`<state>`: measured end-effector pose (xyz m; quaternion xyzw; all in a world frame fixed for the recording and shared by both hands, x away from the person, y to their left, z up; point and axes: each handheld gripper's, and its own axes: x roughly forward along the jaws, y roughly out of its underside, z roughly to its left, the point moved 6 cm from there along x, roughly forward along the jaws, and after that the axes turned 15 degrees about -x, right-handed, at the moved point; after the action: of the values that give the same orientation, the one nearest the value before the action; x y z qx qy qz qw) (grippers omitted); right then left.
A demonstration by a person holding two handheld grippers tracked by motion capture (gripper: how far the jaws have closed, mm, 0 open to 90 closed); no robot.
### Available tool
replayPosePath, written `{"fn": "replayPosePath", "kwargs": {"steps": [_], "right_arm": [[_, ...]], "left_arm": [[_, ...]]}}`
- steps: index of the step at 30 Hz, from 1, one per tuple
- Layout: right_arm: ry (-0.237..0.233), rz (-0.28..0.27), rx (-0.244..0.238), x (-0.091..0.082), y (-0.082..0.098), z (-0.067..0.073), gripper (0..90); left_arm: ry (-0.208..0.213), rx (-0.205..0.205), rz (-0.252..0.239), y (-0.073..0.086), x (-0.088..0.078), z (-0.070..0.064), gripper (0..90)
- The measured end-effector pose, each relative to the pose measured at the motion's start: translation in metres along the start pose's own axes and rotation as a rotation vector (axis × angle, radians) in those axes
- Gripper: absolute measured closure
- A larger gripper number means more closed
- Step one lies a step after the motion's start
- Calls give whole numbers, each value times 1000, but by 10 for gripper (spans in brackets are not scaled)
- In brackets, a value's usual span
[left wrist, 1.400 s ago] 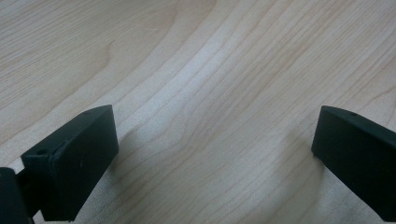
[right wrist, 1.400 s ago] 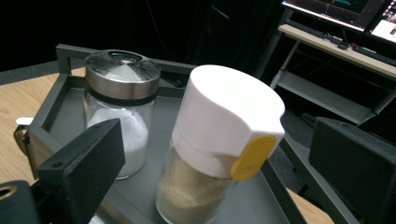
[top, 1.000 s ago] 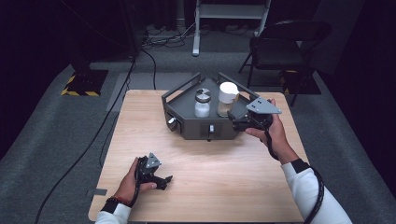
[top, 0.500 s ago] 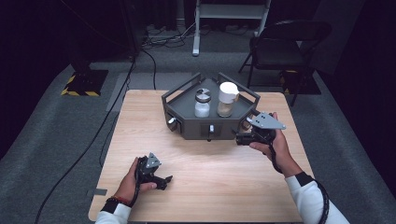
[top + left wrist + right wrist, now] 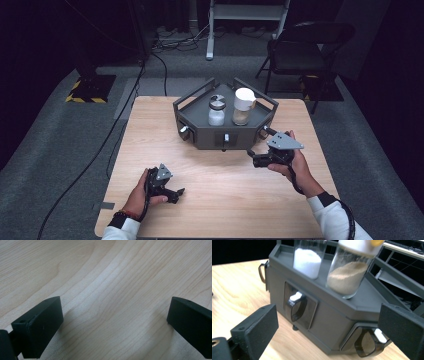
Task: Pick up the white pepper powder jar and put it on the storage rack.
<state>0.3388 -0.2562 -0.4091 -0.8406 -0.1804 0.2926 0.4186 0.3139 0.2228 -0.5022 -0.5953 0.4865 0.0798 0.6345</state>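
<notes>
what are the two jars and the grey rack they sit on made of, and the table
The two jars, one with white grains and one with tan grains, look like clear glass or hard plastic: see-through walls with sharp glints. The rack seems to be matte grey moulded plastic, with smoky translucent scoop-like handles. The table shows pale wood grain, likely a smooth laminate or veneer.

A dark grey angular rack (image 5: 210,137) stands upright on the table's (image 5: 150,130) far middle, carrying a jar of white powder (image 5: 216,111) beside a white-capped jar of tan powder (image 5: 242,106), with drawers in its front faces.
</notes>
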Motion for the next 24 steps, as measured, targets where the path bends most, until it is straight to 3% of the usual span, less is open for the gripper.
{"fn": "replayPosePath", "kwargs": {"steps": [10,16,24], "right_arm": [[-51,23,-2,-7,15,8,27],[-78,62,-50,-8,24,17,27],[-125,89,-64,-12,35,23,27]], "left_arm": [[0,0,0,0,0,0,0],[0,0,0,0,0,0,0],[-1,0,0,0,0,0,0]]}}
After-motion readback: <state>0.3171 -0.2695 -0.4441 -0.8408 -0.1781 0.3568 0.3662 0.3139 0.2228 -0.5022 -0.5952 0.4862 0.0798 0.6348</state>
